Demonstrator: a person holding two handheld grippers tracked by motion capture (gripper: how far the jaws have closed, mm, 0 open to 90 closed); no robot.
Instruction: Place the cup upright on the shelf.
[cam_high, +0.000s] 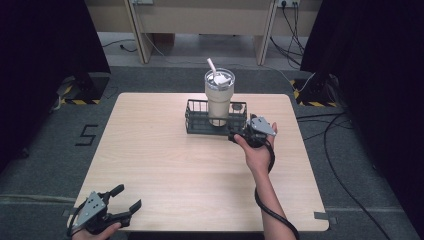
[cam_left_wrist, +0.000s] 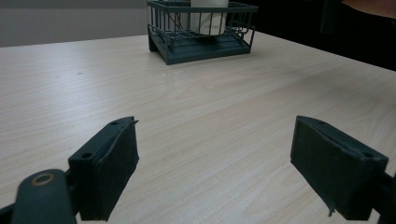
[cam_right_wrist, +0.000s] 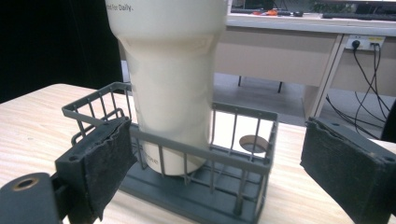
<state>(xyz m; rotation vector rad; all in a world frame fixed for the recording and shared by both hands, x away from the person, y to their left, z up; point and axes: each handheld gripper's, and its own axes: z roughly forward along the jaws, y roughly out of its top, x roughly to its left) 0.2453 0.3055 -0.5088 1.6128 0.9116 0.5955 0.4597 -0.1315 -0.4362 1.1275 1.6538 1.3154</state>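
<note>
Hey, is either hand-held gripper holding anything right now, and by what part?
Nothing is held. The left hand-held gripper is open over bare table; the right hand-held gripper is open before the basket.

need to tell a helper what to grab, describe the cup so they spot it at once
On the far half of the wooden table sits a dark wire basket. The cup stands upright inside it: a tall cream tumbler with a clear lid and white straw, the only pale thing there.
</note>
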